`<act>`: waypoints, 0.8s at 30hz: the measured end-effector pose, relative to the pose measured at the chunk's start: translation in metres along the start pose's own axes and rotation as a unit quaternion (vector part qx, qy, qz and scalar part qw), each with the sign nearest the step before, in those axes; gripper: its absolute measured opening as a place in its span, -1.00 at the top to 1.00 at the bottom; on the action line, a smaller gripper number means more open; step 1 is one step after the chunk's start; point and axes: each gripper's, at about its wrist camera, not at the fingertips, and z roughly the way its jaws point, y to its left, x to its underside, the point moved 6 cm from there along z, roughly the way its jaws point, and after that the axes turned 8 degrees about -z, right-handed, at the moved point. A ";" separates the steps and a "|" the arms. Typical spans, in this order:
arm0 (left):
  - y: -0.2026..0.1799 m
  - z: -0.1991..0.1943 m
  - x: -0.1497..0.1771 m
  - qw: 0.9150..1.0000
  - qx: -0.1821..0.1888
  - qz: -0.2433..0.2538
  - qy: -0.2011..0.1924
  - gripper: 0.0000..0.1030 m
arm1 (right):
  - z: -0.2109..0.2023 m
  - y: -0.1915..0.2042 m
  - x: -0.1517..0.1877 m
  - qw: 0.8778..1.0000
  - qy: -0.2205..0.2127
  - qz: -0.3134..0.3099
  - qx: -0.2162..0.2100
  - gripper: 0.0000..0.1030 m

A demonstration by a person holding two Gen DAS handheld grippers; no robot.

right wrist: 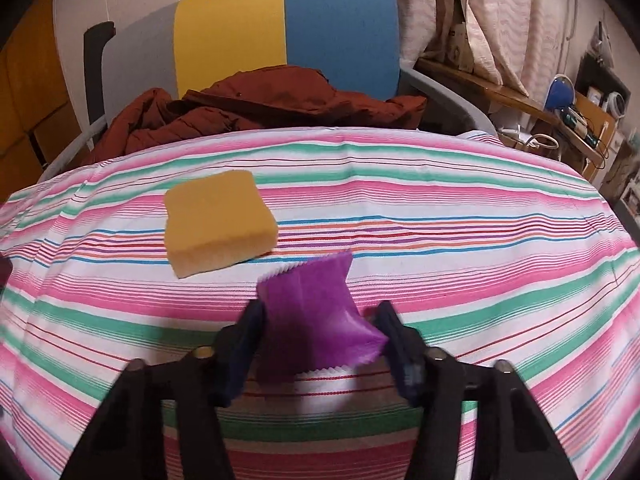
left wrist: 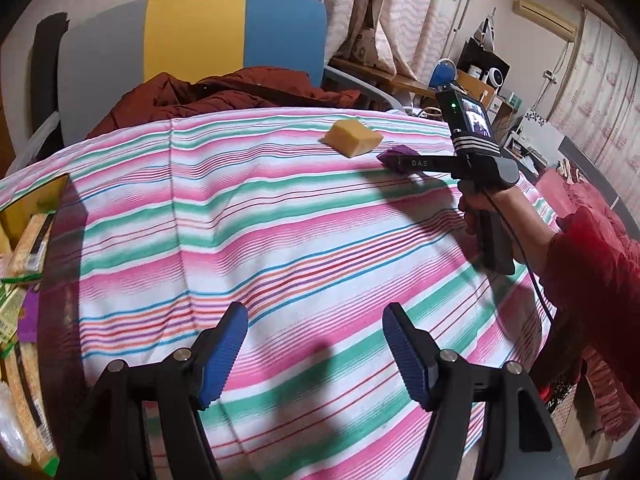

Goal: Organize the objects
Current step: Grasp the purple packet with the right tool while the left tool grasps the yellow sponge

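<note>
My right gripper (right wrist: 320, 344) has the purple sachet (right wrist: 316, 312) between its jaws; the pads sit against both of its sides and the packet is pinched in at the waist and crumpled near my right pad, so I judge I am gripping it, though whether it has left the cloth I cannot tell; I took it across its narrow middle because that is the only part slim and stiff enough for two flat pads to bite, the serrated ends being too floppy. It lies toward the far edge of the table, on the striped tablecloth (right wrist: 480, 280), just nearer me than the yellow sponge (right wrist: 220, 220), close to it but apart; from the left wrist view the sponge (left wrist: 352, 138) sits near the far edge and the sachet (left wrist: 390, 158) shows only as a purple scrap at my right tool's tip. My left gripper (left wrist: 316, 360) hangs over the near middle of the cloth with its blue pads wide apart and nothing between them; I keep it low and ready, likely for the sponge. Off the left edge lies a clutter of packets (left wrist: 24, 264), which I take to be where the sorted things gather; so this sachet probably belongs there. The risk is the thin film slipping out as I carry it.
</note>
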 end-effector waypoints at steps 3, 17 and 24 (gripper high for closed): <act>-0.009 0.007 -0.007 1.000 0.003 0.005 0.005 -0.38 | -0.004 0.002 -0.001 1.000 -0.009 -0.007 0.017 -0.09; -0.064 0.088 -0.101 0.993 -0.010 0.113 0.010 -0.63 | -0.018 -0.014 0.003 0.995 -0.026 0.019 0.096 -0.09; -0.070 0.128 -0.153 0.990 -0.038 0.133 0.002 -0.63 | -0.022 -0.018 0.002 0.994 -0.037 0.026 0.103 -0.09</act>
